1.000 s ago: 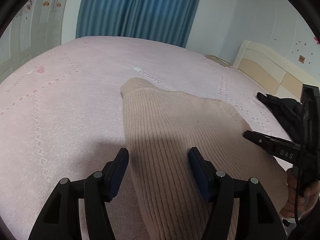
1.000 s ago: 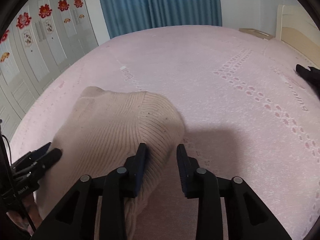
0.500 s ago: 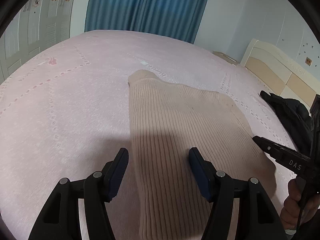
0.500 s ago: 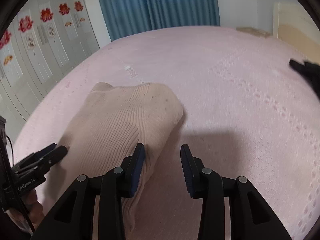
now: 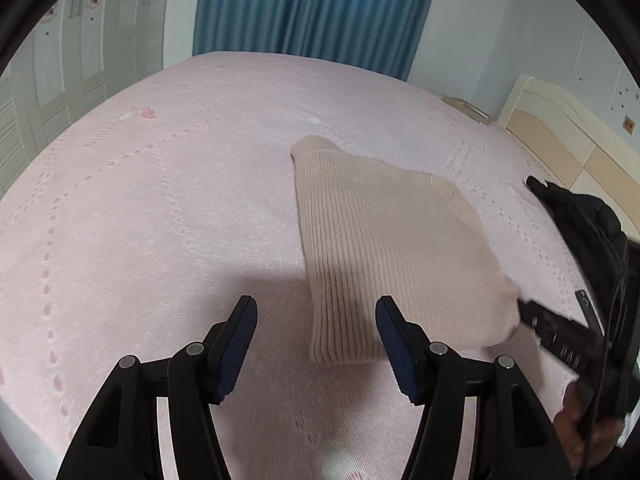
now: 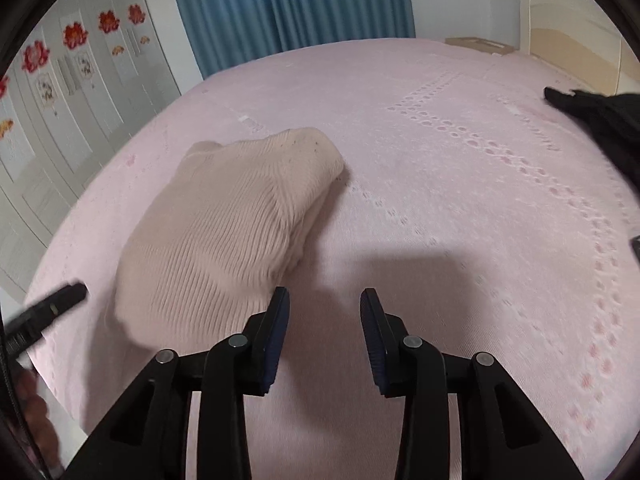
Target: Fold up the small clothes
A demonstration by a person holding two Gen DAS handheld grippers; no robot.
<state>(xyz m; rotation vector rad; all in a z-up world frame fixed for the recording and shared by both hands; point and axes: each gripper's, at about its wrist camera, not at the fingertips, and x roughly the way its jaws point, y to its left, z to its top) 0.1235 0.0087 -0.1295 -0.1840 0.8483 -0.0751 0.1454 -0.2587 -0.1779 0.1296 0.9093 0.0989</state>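
Observation:
A folded beige ribbed knit garment (image 5: pixel 384 236) lies flat on the pink bedspread (image 5: pixel 160 208); it also shows in the right wrist view (image 6: pixel 232 232). My left gripper (image 5: pixel 314 316) is open and empty, held above the bed just in front of the garment's near left corner. My right gripper (image 6: pixel 324 308) is open and empty, just off the garment's near right edge. The right gripper also shows in the left wrist view (image 5: pixel 560 328), and the left gripper in the right wrist view (image 6: pixel 48 308).
A black garment (image 5: pixel 584 224) lies at the right of the bed, also in the right wrist view (image 6: pixel 600 120). A cream headboard (image 5: pixel 568 136) stands at the right, blue curtains (image 5: pixel 312 12) behind, white wardrobe doors (image 6: pixel 60 92) at the left.
Both grippers have drawn back from the garment towards the near edge of the bed. The right jaws have opened wider. The garment now lies free of both.

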